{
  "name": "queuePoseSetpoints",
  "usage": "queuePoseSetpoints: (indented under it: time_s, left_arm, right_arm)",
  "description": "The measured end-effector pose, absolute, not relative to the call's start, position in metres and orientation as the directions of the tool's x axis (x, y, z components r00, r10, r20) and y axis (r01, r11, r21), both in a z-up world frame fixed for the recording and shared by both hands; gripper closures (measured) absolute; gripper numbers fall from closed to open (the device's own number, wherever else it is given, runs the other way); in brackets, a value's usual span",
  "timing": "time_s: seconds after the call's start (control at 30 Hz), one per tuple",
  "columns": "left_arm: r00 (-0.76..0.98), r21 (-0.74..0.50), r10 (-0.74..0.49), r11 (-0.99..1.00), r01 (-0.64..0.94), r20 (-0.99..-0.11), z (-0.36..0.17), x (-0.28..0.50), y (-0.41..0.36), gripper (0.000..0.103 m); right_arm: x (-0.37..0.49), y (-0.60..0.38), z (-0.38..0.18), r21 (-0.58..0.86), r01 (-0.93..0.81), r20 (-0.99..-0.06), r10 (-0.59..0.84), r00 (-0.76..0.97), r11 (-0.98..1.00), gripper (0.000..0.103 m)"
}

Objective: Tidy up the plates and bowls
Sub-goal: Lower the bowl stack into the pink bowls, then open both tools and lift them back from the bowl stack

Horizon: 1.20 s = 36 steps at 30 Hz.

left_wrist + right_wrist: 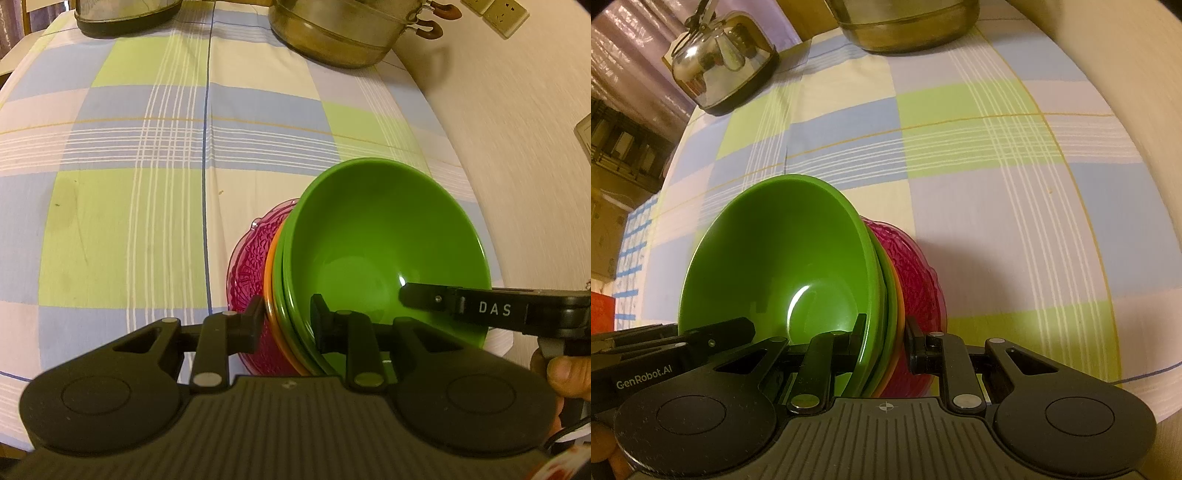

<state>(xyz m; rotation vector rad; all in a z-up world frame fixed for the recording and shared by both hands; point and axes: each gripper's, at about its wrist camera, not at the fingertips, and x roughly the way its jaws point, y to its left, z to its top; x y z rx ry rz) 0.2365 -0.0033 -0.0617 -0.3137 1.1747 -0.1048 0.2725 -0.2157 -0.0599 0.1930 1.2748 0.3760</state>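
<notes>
Green plastic fills the middle of both wrist views: a deep green bowl (384, 254) sits on top of a nested stack, its mouth turned up and toward the cameras. Under it shows a second green rim (286, 295), then one orange rim (271, 295), and at the bottom one dark pink patterned glass plate (251, 266). So four pieces are counted, two green, one orange, one pink; whether the middle two are bowls or plates cannot be told. The axis of the stack looks tilted in both views, but the fisheye bends the scene.

The stack is at the near side of a table with a checked tablecloth (129, 184) of blue, light green and cream squares.

The left gripper (286, 317) has its jaws narrow, closed over the stacked rims: one finger outside against the pink plate, the other inside the green bowl. The right gripper (886, 339) holds the opposite edge in the same way, also narrow.

At the far end of the table stand one steel kettle (720, 59) and one stacked metal steamer pot (343, 33).
</notes>
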Motion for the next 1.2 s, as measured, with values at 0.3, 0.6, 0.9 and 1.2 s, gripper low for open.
queuePoseSetpoints:
  time_s: [0.3,0.6,0.9,1.2]
  left_arm:
    - [0.395,-0.314,-0.256,0.945,-0.088,-0.882,-0.062,0.236,-0.002,0.079]
    - [0.402,-0.307,-0.251,0.948,-0.08,-0.881,-0.062,0.234,-0.003,0.078]
    - [0.405,-0.314,-0.256,0.946,-0.084,-0.878,-0.062,0.233,-0.002,0.077]
    - [0.447,-0.312,-0.245,0.946,-0.083,-0.86,-0.051,0.228,0.0,0.058]
  right_arm:
    - [0.271,-0.218,-0.061,0.354,-0.175,-0.886,0.39,0.252,0.919,0.082]
    - [0.27,-0.213,-0.061,0.337,-0.212,-0.889,0.384,0.248,0.917,0.08]
    - [0.272,-0.217,-0.064,0.364,-0.207,-0.88,0.408,0.243,0.908,0.08]
    - [0.268,-0.219,-0.054,0.373,-0.214,-0.852,0.424,0.306,0.903,0.026]
